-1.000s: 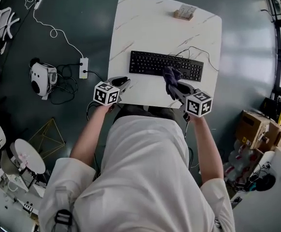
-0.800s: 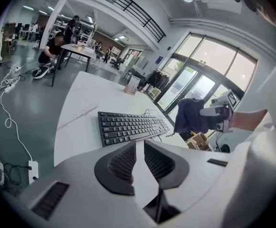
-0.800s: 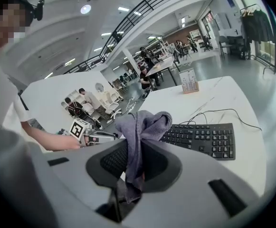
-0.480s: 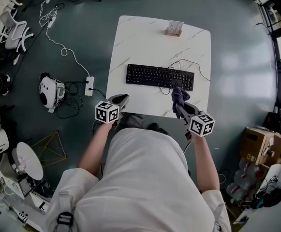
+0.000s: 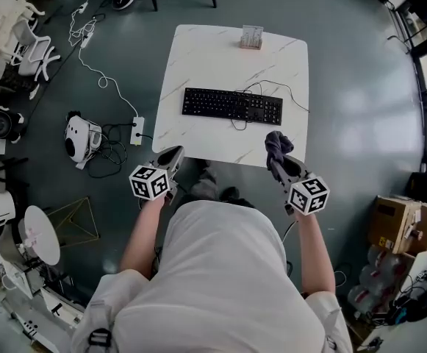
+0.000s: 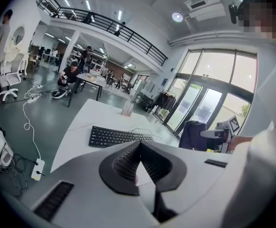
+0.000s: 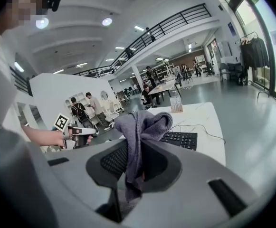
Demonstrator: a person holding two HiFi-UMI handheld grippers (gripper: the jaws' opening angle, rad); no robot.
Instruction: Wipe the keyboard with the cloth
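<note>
A black keyboard [image 5: 231, 105] lies across the middle of the white marble table [image 5: 198, 65]; it also shows in the left gripper view [image 6: 118, 136] and the right gripper view [image 7: 180, 139]. My right gripper [image 5: 274, 155] is shut on a dark purple cloth [image 5: 276, 145], which bunches above its jaws [image 7: 140, 127]. It hangs at the table's near right edge, off the keyboard. My left gripper [image 5: 175, 153] is near the table's front left corner; its jaws have just been closing and now meet with nothing between them [image 6: 138, 146].
A small card holder [image 5: 251, 37] stands at the table's far edge. The keyboard's cable [image 5: 279, 88] loops on the right of the table. A power strip [image 5: 137, 130] with cables and a white device [image 5: 79, 138] lie on the floor to the left. Cardboard boxes [image 5: 397, 223] sit at right.
Both grippers have pulled back from the keyboard toward the person and risen. The cloth came off the keyboard with the right gripper. The left jaws closed.
</note>
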